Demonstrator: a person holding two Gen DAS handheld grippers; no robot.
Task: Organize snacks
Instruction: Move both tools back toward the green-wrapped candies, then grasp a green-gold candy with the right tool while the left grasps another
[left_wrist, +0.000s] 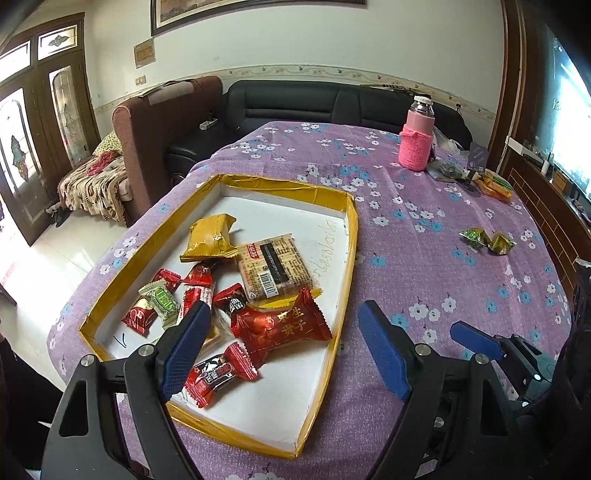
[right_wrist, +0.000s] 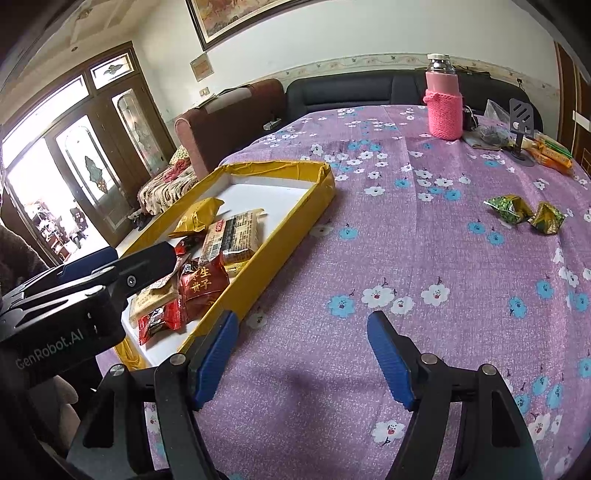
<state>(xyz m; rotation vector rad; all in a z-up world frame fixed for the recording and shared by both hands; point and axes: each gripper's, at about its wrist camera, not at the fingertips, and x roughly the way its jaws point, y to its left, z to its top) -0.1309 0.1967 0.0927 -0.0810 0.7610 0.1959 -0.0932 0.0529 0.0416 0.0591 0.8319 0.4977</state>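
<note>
A yellow-rimmed white tray (left_wrist: 334, 192) lies on the purple flowered tablecloth and holds several snacks: a large red packet (left_wrist: 280, 328), a brown biscuit pack (left_wrist: 273, 269), a yellow packet (left_wrist: 210, 238) and small red candies. Two green-yellow snack packets (left_wrist: 487, 240) lie loose on the cloth to the right, also in the right wrist view (right_wrist: 524, 214). My left gripper (left_wrist: 284, 347) is open and empty, hovering over the tray's near right part. My right gripper (right_wrist: 303, 358) is open and empty over bare cloth, right of the tray (right_wrist: 295, 206).
A pink bottle (left_wrist: 415, 140) stands at the table's far side, also in the right wrist view (right_wrist: 443, 103). Beside it are a phone stand (right_wrist: 521, 125), a dark pouch and orange-green packets (right_wrist: 552, 151). Sofas stand beyond the table; the table edge drops off left of the tray.
</note>
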